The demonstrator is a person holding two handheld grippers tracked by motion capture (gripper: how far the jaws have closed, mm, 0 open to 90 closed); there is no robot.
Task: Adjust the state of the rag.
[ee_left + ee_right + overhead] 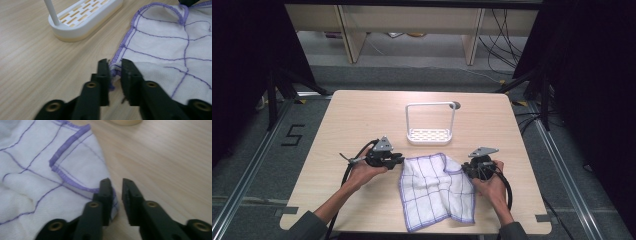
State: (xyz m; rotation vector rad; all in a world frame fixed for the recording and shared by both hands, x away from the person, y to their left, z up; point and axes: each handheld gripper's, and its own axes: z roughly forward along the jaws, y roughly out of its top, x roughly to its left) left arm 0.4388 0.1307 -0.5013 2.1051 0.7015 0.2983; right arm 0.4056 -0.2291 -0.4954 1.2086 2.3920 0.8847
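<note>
- The white dishcloth [434, 192] with purple grid stitching lies rumpled on the tabletop [357, 125], its long axis running from the rack side toward the person, its lower corner near the table's near edge.
- The left gripper [399, 159], jaws slightly apart, straddles the cloth's purple hem [115, 72]; the pads do not visibly press.
- The right gripper [466, 170] is slightly parted at the opposite corner [110, 192]; one jaw hides part of the hem.
- The high view shows the white wire-handled rack [430, 134] just beyond the cloth; the left gripper view crops its handle.

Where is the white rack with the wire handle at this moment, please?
In the high view the white rack stands upright near the table's centre, just beyond the cloth's far edge and apart from it, farther from the person than both grippers.
</note>
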